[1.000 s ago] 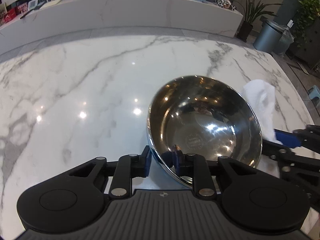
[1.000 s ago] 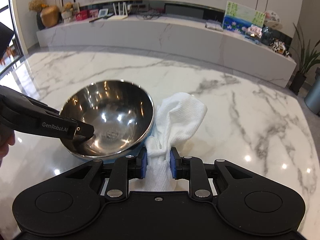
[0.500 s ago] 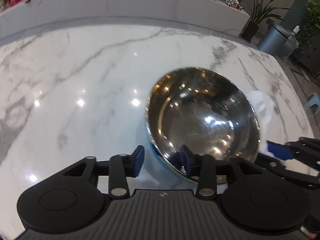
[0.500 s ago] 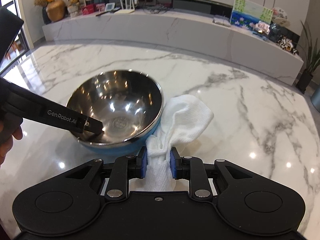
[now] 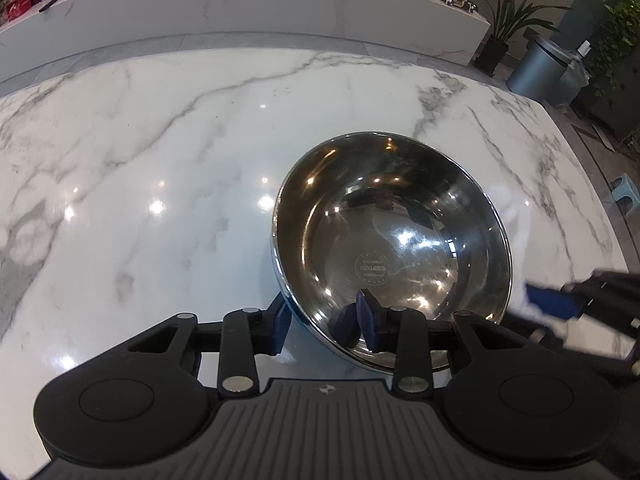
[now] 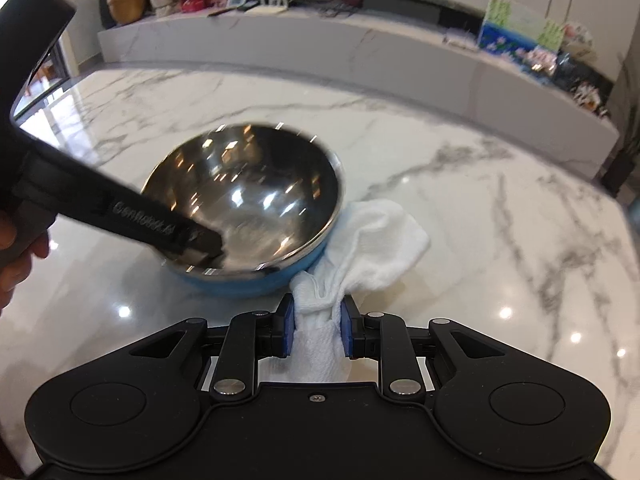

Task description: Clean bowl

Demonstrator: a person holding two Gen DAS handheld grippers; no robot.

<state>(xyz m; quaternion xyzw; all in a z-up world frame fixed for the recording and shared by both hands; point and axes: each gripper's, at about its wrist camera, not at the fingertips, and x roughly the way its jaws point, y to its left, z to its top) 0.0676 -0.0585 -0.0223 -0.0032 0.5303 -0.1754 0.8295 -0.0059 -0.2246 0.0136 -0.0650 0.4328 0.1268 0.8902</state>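
A steel bowl [image 5: 392,240] with a blue outside [image 6: 248,284] rests on the white marble table [image 5: 160,160]. My left gripper [image 5: 323,316] is open and straddles the bowl's near rim. One pad is inside the bowl and the other is outside, with a sliver of table showing between that pad and the wall. In the right wrist view, one of its fingers [image 6: 192,236] reaches into the bowl from the left. My right gripper [image 6: 318,328] is shut on a white cloth [image 6: 376,240]. The cloth lies bunched against the bowl's right side and looks blurred in the left wrist view [image 5: 516,216].
A hand [image 6: 16,256] holds the left gripper at the frame's left edge. Beyond the table runs a long marble counter [image 6: 360,52] with pictures and small items. A grey bin [image 5: 536,68] and a potted plant [image 5: 500,20] stand past the table's far right corner.
My left gripper has let go of the bowl rim and opened. The bowl went from tilted up to resting lower on the table. The right gripper still holds the cloth.
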